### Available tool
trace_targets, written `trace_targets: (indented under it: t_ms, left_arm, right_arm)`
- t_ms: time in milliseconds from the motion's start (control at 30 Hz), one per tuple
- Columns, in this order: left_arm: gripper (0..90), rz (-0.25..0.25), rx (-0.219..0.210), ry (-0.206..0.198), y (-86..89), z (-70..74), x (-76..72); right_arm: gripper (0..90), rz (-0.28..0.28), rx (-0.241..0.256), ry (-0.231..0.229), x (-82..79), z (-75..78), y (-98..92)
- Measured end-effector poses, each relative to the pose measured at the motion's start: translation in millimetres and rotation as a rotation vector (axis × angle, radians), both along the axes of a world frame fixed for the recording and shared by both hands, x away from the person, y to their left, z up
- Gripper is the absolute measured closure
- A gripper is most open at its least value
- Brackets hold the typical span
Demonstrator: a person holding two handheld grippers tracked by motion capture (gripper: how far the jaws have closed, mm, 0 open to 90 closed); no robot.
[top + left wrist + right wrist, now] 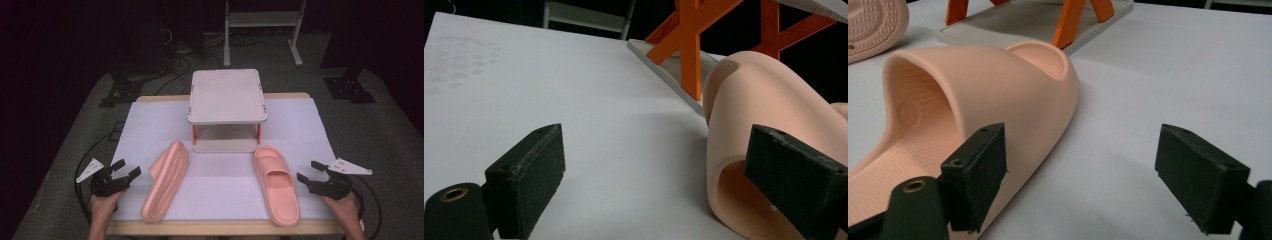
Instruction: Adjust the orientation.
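Two pink slide slippers lie on the white table cover (220,175). The left slipper (166,180) rests tipped on its side, sole facing left; in the left gripper view its strap (769,115) rises at the right. The right slipper (276,182) sits upright, strap up, and fills the left half of the right gripper view (988,105). My left gripper (126,168) hangs open just left of the tipped slipper, nothing between its pads (531,175). My right gripper (310,171) stands open just right of the upright slipper, holding nothing.
A small two-level rack (227,95) with a white top, orange legs (689,45) and a white base (1013,22) stands behind the slippers at the table's middle. Dark floor with cables and a metal stand (262,25) lies beyond the far edge.
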State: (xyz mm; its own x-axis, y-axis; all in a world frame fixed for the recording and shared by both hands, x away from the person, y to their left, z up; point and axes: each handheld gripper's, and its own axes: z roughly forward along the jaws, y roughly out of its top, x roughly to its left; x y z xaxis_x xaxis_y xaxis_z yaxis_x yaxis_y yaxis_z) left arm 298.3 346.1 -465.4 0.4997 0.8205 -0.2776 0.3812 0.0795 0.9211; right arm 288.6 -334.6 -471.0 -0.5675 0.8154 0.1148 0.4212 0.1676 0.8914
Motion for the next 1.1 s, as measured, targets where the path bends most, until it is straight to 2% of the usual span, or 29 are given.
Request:
trace_targets:
  t_ms: [200,300,633,800,1100]
  left_arm:
    - [9.0,-0.002,0.018,0.003,-1.3,-0.3,-1.0]
    - [9.0,-0.003,0.005,-0.009,-0.9,0.5,-2.1]
    - [9.1,-0.020,0.032,0.005,-3.9,-0.2,-0.4]
    - [10.5,-0.040,0.034,0.011,-7.1,0.1,0.4]
    - [13.6,-0.083,0.082,0.036,-16.9,-3.7,3.2]
  right_arm:
    - [19.8,0.005,0.009,0.009,1.0,-0.5,0.7]
    - [19.7,0.001,0.009,0.014,0.6,-0.6,1.6]
    - [19.8,-0.008,0.012,-0.028,-2.9,5.7,6.1]
    - [20.1,-0.005,0.005,-0.025,-3.4,5.4,7.8]
    - [20.1,-0.009,0.011,-0.037,-3.8,6.0,7.2]
